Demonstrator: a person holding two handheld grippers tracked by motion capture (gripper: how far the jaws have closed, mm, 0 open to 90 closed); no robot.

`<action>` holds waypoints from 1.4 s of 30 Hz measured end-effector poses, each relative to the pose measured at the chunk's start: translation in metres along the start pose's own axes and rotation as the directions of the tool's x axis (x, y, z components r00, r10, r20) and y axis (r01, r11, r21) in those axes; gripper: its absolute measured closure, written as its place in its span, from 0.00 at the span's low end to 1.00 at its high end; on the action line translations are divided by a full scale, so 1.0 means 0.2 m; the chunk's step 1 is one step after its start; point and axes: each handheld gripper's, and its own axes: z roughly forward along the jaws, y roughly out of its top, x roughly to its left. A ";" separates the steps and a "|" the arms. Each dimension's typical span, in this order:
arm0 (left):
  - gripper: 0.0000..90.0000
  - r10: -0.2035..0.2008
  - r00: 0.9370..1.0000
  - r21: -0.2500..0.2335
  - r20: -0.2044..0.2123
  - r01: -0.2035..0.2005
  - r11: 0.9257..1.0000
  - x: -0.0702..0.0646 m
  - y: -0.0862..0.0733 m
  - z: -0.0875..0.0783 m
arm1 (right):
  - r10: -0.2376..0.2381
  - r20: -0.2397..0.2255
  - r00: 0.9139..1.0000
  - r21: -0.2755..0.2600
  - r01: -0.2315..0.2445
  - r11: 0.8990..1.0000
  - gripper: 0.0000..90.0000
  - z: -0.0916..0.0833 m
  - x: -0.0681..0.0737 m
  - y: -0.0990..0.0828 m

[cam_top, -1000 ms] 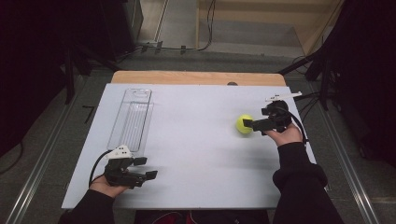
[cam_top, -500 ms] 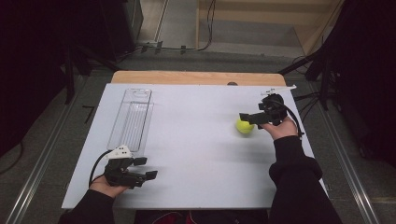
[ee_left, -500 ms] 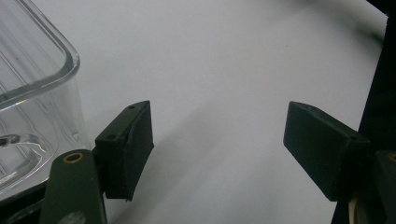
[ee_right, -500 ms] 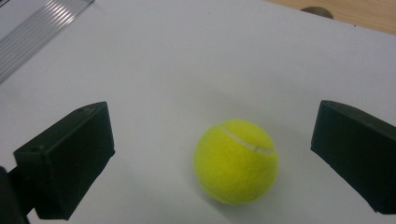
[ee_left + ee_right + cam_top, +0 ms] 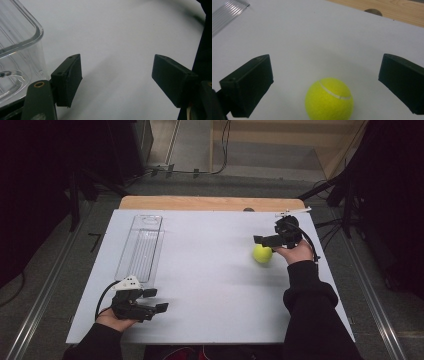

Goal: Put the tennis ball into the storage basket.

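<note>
Item: tennis ball (image 5: 262, 253), yellow-green, one white seam visible. It rests loose on the white counter (image 5: 210, 270), right of centre and toward the far side, lying free between the jaws of the right hand-held gripper (image 5: 267, 240) in the right gripper view (image 5: 329, 98); neither jaw touches it.

Right hand-held gripper: jaws spread wide, nothing held, one jaw to each side of the ball with bare counter showing in both gaps. Seen from the high view, it sits just above and beside the ball, the person's right hand (image 5: 295, 251) behind it.

Left hand-held gripper (image 5: 150, 301): jaws wide apart, empty, low at the near left corner of the counter. Its own view shows the near end of the clear plastic tray (image 5: 17, 47) just beside one jaw (image 5: 142, 245).

Tray: long, transparent, seemingly empty, on the left half of the counter, well apart from the ball.

Hazards, as judged from this layout:
- Ball is round and unrestrained; if one jaw meets it before the other, it likely rolls off across the smooth counter.
- Closing above or below the ball's widest part may squeeze it out of the grip.
- The counter's right and far edges are near; a nudged ball could roll off.
- Left jaw sits close to the light tray; a careless move may shove it.
</note>
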 end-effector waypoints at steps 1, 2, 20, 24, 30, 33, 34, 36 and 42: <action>0.27 0.000 1.000 0.000 0.000 0.000 1.000 0.00 0.00 0.00 | 0.001 0.006 1.000 0.009 -0.002 1.000 0.00 0.01 0.00 0.00; 0.27 0.000 1.000 0.000 0.000 0.000 1.000 0.00 0.00 0.00 | 0.007 0.010 1.000 0.014 -0.008 1.000 0.00 0.02 0.00 0.00; 0.27 0.001 1.000 -0.002 0.003 -0.001 1.000 0.00 0.00 0.00 | 0.037 0.014 0.999 0.049 -0.038 0.998 0.00 0.11 -0.03 -0.07; 0.27 0.000 1.000 -0.002 0.004 0.000 1.000 0.00 0.00 0.00 | 0.037 0.015 0.999 0.058 -0.038 0.998 0.00 0.13 -0.03 -0.09; 0.27 0.001 1.000 -0.004 0.003 -0.001 1.000 0.00 0.00 0.00 | 0.049 0.039 0.998 0.074 -0.052 0.996 0.00 0.18 -0.03 -0.14; 0.27 0.003 1.000 -0.004 0.004 -0.003 1.000 0.00 0.00 -0.01 | 0.056 0.038 0.998 0.078 -0.058 0.995 0.00 0.19 -0.03 -0.16; 0.27 0.003 1.000 -0.004 0.004 -0.003 1.000 0.00 0.00 -0.01 | 0.054 0.036 0.998 0.080 -0.057 0.995 0.00 0.19 -0.03 -0.17; 0.27 0.003 1.000 -0.004 0.004 -0.003 1.000 0.00 0.00 -0.01 | 0.059 0.035 0.998 0.083 -0.062 0.995 0.00 0.20 -0.03 -0.18; 0.27 0.003 1.000 -0.006 0.001 -0.003 1.000 0.00 0.00 -0.01 | 0.055 0.038 0.998 0.072 -0.057 0.996 0.00 0.21 -0.02 -0.21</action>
